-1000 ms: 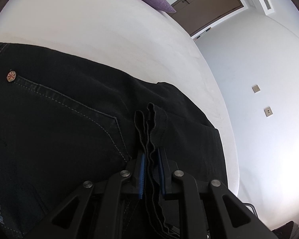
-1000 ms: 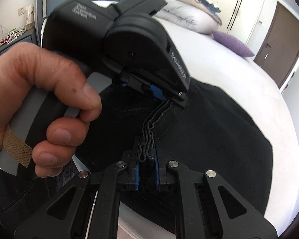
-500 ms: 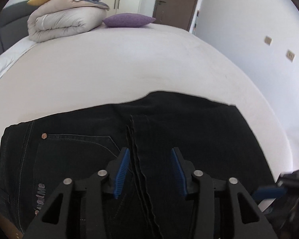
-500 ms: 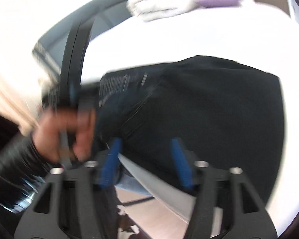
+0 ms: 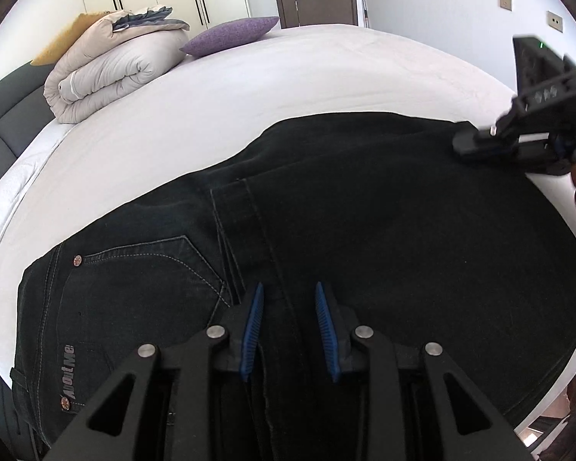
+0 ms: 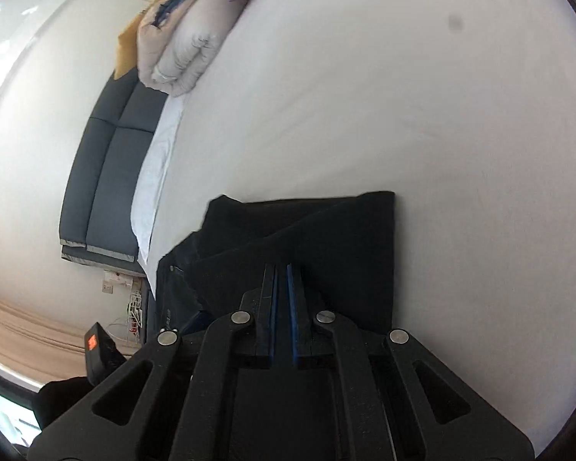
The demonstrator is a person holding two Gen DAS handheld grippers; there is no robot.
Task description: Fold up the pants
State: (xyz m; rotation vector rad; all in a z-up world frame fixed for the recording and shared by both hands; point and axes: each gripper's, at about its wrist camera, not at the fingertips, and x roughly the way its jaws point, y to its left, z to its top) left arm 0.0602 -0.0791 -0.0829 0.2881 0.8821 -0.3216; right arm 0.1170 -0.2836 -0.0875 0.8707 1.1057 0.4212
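Note:
Black denim pants (image 5: 364, 211) lie folded on the white bed (image 5: 288, 73), the leg hems laid over the seat near the back pocket (image 5: 146, 269). My left gripper (image 5: 288, 292) is open above the hem edge, holding nothing. My right gripper (image 6: 282, 269) is shut, its blue pads nearly together with nothing seen between them, resting low over the pants (image 6: 326, 230). It also shows in the left wrist view (image 5: 518, 142) at the right fold edge, held by a hand.
A rolled beige duvet (image 5: 111, 69) and a purple pillow (image 5: 230, 34) lie at the bed's far end. A grey headboard (image 6: 103, 176) runs along the left. The near bed edge (image 5: 556, 395) drops off at the right.
Both grippers let go of the pant hems, which now lie flat on the seat. The left drew back and stays open; the right swung to the right fold edge and shut.

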